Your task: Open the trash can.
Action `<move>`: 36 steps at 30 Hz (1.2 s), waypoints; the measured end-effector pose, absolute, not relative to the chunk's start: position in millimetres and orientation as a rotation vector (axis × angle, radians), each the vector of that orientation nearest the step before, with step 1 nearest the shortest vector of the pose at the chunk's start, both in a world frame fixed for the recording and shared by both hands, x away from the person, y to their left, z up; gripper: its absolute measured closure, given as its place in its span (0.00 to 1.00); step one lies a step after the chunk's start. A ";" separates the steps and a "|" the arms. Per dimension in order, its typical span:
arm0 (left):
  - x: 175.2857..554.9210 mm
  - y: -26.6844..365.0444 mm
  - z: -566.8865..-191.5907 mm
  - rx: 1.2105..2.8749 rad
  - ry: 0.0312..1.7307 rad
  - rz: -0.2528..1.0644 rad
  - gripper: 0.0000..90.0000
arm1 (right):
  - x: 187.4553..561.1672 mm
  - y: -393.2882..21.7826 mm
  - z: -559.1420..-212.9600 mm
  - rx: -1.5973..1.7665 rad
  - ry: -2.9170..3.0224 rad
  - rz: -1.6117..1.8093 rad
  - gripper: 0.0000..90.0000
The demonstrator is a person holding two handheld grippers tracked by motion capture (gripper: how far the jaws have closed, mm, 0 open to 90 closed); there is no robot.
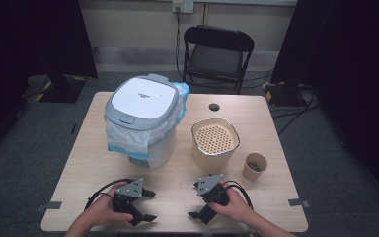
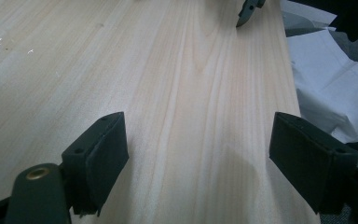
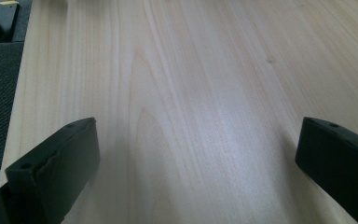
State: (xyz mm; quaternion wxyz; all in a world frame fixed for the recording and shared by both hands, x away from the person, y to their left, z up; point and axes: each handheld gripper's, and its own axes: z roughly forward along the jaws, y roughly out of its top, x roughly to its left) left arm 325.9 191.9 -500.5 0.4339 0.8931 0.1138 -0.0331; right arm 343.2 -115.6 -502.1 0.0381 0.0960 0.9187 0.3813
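Observation:
Held in a hand near the front edge of the wooden table (image 1: 266, 128), my left gripper (image 1: 150, 205) lies on its side, jaws pointing right. They stand apart over bare wood in the left gripper view (image 2: 198, 154), with nothing between them. My right gripper (image 1: 195, 200) is held facing it, jaws pointing left. Those jaws are wide apart over bare wood (image 3: 196, 158) too. One jaw tip of the right gripper (image 2: 247, 11) pokes in at the top of the left gripper view.
A white bin with a grey lid and plastic liner (image 1: 143, 116) stands left of centre. A beige container with a perforated insert (image 1: 215, 140) sits mid-table, a brown paper cup (image 1: 254, 165) to its right. A black folding chair (image 1: 217, 54) stands behind the table.

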 end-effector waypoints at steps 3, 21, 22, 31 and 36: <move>325.7 191.0 -499.8 2.231 0.296 -0.087 0.21 | 343.3 -115.5 -502.1 0.294 2.818 1.169 0.00; 318.9 187.8 -463.7 2.280 0.463 -0.080 0.18 | 348.8 -113.8 -502.3 0.248 2.832 1.176 0.00; 318.9 187.8 -463.7 2.280 0.463 -0.080 0.18 | 348.8 -113.8 -502.3 0.248 2.832 1.176 0.00; 314.8 191.3 -435.6 2.255 0.473 -0.054 0.18 | 349.0 -113.8 -502.2 0.246 2.833 1.175 0.00; 314.5 191.4 -421.6 2.253 0.474 -0.061 0.18 | 348.9 -113.8 -502.2 0.246 2.833 1.175 0.00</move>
